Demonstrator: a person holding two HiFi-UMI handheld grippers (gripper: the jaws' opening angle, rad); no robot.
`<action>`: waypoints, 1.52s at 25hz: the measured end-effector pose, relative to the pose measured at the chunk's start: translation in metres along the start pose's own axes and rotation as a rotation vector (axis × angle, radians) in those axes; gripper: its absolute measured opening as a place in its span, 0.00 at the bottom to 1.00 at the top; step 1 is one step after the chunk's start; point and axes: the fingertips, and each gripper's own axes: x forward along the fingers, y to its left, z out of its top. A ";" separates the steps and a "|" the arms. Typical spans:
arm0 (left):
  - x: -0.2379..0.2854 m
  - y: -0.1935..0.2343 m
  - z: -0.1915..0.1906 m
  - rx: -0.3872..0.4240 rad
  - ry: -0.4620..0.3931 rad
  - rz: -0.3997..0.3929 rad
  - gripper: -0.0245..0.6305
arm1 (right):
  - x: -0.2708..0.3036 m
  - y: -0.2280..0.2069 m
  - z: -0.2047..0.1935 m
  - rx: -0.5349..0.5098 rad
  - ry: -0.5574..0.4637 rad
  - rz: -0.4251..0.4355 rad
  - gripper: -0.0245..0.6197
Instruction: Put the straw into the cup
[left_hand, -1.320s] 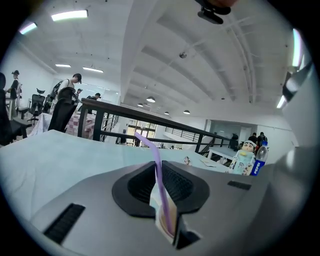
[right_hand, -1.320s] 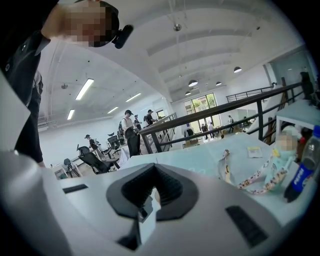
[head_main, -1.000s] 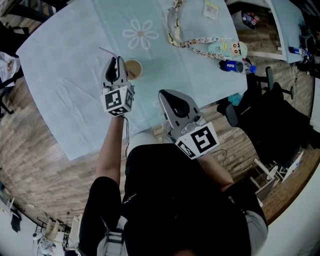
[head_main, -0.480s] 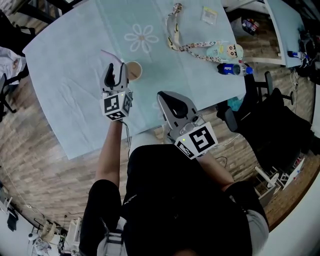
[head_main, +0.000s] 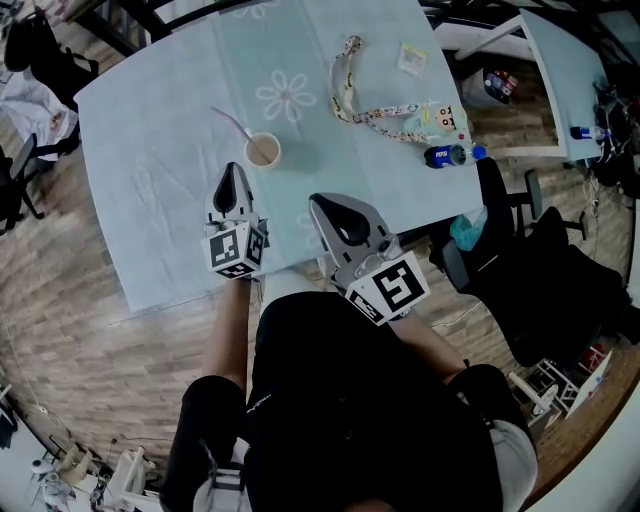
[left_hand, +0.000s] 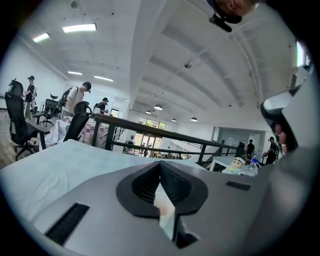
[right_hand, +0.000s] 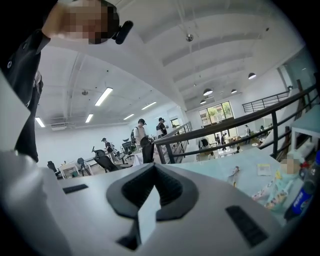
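Note:
A paper cup (head_main: 263, 150) stands on the pale blue tablecloth (head_main: 150, 170). A thin pink straw (head_main: 230, 122) rests in it and leans out toward the far left. My left gripper (head_main: 233, 170) hangs a little nearer than the cup, apart from it. It is shut, with nothing between its jaws (left_hand: 160, 162). My right gripper (head_main: 322, 203) hovers over the table's near edge, right of the cup. Its jaws meet at the tips, and it is shut and empty (right_hand: 154, 166).
Far right on the table lie a patterned lanyard (head_main: 350, 85), a small card (head_main: 411, 57), a cartoon plush (head_main: 440, 118) and a blue-labelled bottle (head_main: 447, 155). A daisy print (head_main: 285, 97) lies beyond the cup. Dark chairs (head_main: 500, 215) stand off the table's right corner.
My left gripper opened beside the cup, let go of the straw, then drew back toward me and shut. The straw stays in the cup. The right gripper rose slightly.

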 end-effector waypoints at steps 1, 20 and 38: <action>-0.006 -0.009 0.007 0.004 -0.016 -0.011 0.06 | -0.004 0.001 0.003 -0.004 -0.009 0.011 0.05; -0.147 -0.189 0.121 0.098 -0.261 -0.159 0.06 | -0.103 0.021 0.054 -0.107 -0.152 0.181 0.05; -0.173 -0.221 0.140 0.125 -0.346 -0.141 0.06 | -0.139 0.034 0.068 -0.168 -0.203 0.227 0.05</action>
